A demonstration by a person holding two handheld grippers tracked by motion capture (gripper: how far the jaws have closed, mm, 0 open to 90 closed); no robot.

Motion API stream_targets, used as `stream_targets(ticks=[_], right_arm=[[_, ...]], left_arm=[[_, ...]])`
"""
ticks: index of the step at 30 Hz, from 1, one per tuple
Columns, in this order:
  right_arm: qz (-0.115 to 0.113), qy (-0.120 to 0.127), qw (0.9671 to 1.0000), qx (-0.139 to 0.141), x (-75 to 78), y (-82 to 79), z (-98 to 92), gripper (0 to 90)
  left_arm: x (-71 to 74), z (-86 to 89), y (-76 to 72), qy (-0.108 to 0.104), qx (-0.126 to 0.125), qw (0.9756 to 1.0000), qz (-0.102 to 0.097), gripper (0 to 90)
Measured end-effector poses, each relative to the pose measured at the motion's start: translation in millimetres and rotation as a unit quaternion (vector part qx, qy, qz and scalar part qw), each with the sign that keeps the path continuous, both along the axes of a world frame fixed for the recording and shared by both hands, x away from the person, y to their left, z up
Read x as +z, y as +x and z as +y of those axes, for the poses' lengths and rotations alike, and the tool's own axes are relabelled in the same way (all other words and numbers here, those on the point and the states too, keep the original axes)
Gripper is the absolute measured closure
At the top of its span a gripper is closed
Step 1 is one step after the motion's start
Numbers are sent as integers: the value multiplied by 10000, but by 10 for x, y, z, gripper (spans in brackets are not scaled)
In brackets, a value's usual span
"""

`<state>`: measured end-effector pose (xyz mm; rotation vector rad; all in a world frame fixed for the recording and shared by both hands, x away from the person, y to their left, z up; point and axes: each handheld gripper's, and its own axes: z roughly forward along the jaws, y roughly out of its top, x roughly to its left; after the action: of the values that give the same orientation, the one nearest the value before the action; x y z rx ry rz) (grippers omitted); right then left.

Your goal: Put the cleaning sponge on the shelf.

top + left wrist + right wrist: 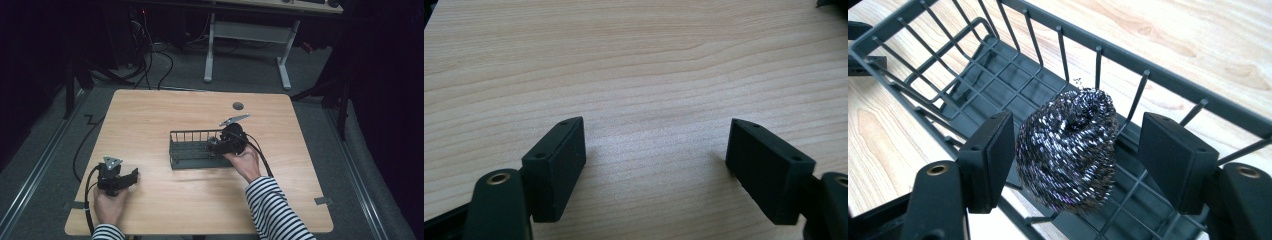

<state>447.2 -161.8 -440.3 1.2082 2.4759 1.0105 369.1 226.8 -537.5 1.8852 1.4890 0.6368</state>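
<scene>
A person in striped sleeves works at a light wooden worktop [200, 195] with a hand-held gripper in each hand.

At the left, the left gripper [131, 176] rests low near the front corner of the worktop, held in the left hand [110, 202]. In the left gripper view its fingers [555, 167] stand wide apart with bare wood grain between them and nothing in reach. It looks parked out of the way while the other hand works.

Towards the middle sits a dark wire basket [192, 150], long and narrow, with upright bars along its sides and a grid floor.

At the right, the right gripper [214, 146] reaches into the basket's right end, held in the right hand [246, 162]. In the right gripper view a steel wool scourer [1068, 150], a coiled ball of shiny metal thread, sits between the fingers [988, 160]. The left finger is at or just beside the scourer's side; the right finger stands clear with a gap. The fingers are partly open and do not clamp it. The scourer seems to rest on the basket floor, just in front of the far wall's bars, though its underside is hidden, so I cannot be sure. This placing suggests the scourer is being set down in the basket for storage, with the grip let go.
</scene>
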Motion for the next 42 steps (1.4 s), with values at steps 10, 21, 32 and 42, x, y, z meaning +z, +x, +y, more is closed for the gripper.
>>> stream_targets(ticks=[10,21,32,42], right_arm=[[-209,308,9992,-167,159,-83,-193,311],[-613,415,9969,-250,317,-218,-458,361],[-729,451,9955,-411,452,-358,-702,380],[-670,443,9945,-665,435,-499,-955,394]], left_arm=[[0,0,1,-3,2,10000,-1,246],[0,0,0,-3,3,10000,-1,247],[0,0,0,-6,3,10000,-1,246],[0,1,1,-7,3,10000,0,246]])
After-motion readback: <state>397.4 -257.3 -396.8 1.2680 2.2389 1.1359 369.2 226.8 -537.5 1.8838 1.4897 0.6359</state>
